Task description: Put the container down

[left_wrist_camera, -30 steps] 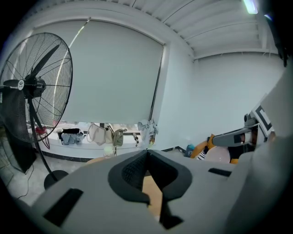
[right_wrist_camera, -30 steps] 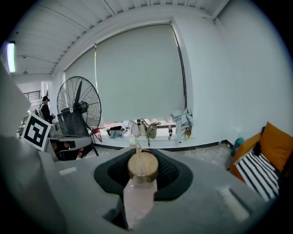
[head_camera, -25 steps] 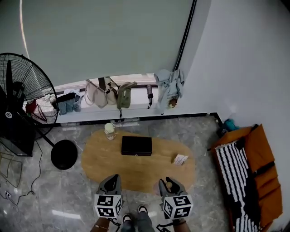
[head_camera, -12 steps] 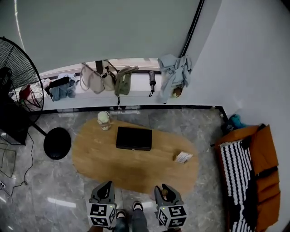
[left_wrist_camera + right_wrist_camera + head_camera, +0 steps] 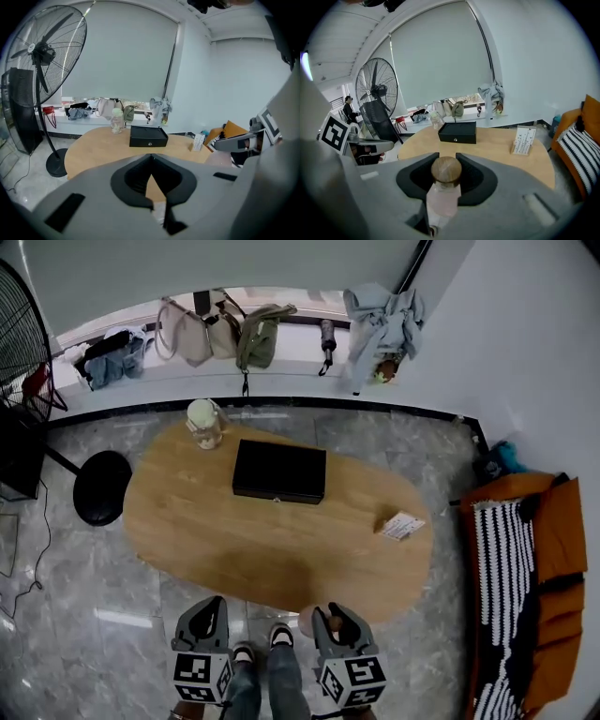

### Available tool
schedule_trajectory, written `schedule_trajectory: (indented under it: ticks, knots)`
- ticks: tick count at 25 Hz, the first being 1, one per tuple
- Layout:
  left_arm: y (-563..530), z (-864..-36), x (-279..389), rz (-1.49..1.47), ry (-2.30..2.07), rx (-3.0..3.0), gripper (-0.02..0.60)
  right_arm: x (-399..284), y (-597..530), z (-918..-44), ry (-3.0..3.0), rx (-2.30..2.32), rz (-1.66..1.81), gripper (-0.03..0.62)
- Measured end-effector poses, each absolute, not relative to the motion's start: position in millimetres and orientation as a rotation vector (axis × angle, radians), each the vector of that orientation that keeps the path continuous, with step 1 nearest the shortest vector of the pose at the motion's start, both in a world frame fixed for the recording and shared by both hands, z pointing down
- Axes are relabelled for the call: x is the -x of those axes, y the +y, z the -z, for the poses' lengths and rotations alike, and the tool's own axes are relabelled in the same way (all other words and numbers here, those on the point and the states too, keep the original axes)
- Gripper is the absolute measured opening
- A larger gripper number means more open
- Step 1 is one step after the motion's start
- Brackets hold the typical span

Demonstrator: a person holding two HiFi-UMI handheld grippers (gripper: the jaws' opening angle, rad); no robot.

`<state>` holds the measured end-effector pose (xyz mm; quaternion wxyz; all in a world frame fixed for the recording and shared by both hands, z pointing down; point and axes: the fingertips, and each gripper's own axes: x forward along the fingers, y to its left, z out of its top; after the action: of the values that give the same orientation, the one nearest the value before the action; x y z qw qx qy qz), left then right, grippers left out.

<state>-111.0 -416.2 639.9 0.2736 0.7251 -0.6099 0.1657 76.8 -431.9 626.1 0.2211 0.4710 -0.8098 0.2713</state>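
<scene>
two grippers are showing at the bottom of the head view, one in each hand (each carrying its marker cube). the right gripper [image 5: 342,622] is clamping one small pinkish bottle [image 5: 444,199] with a round wooden lid [image 5: 446,169], its pads pressing it from both sides. the bottle is hanging in the air just short of the table's near edge, resting on nothing. its bottom is getting cut off by the lower edge of the right gripper view, and the head view is giving only a brown spot of lid. the left gripper [image 5: 208,615] is holding nothing: its jaws are meeting at the tips, with only a thin wedge of table showing between them. between the grippers two shoes [image 5: 278,637] are peeking out.

one oval wooden table [image 5: 234,549] is carrying three things: one card stand [image 5: 403,525] towards the right end, one black box [image 5: 279,472] in the middle and one pale-lidded jar [image 5: 203,423] by the far left edge. right of the table, one orange seat [image 5: 553,596] with a striped cushion [image 5: 502,568] is running out of frame. one standing fan [image 5: 44,51] is showing whole in the left gripper view, while the head view is catching only its base [image 5: 101,487] and a slice of cage. on the far sill, bags and clothes [image 5: 216,329] are bunching together, too overlapped to count.
</scene>
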Motion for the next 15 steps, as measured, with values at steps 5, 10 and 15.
schedule_trajectory:
  ticks: [5, 10, 15]
  knots:
    - [-412, -675, 119, -0.435, -1.662, -1.914, -0.003, -70, -422, -660, -2.228, -1.266, -0.766, 0.114]
    - [-413, -690, 122, -0.429, -1.679, -1.879, -0.003, -70, -421, -675, -2.212, -1.259, -0.786, 0.115]
    - [-415, -694, 124, -0.445, -1.683, -1.878, -0.003, -70, -424, -683, -2.199, -1.250, -0.787, 0.115]
